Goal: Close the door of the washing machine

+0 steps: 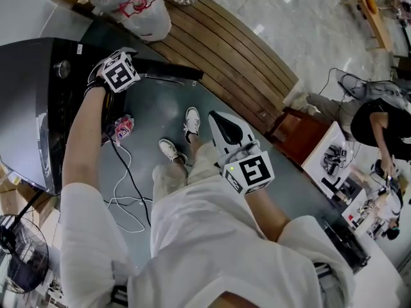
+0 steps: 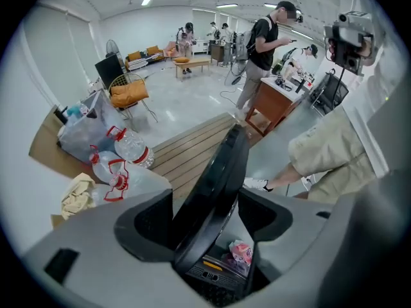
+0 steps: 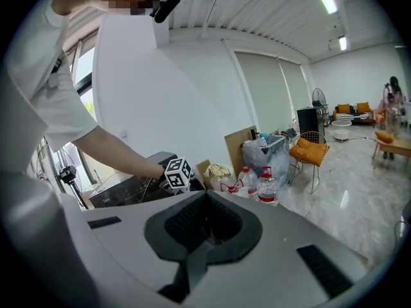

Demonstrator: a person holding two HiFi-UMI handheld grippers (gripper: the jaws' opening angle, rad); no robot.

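Note:
The black washing machine [image 1: 29, 101] stands at the left of the head view, and its dark door [image 1: 168, 73] sticks out to the right, seen edge-on. My left gripper [image 1: 119, 72] points down at the hinge end of that door. In the left gripper view the door's rim [image 2: 218, 172] runs between the jaws of the left gripper [image 2: 209, 205]. It lies close to the left pad, a gap shows at the right pad, and the jaws stand wide. My right gripper [image 1: 221, 124] hangs in front of my legs, away from the machine. Its jaws [image 3: 204, 201] are shut on nothing.
A slatted wooden bench [image 1: 231, 50] runs behind the door, with plastic bags and water bottles [image 1: 144, 11] at its far end. A pink packet [image 1: 122, 127] and a white cable [image 1: 125, 197] lie on the floor by the machine. People work at a desk [image 1: 340, 165] on the right.

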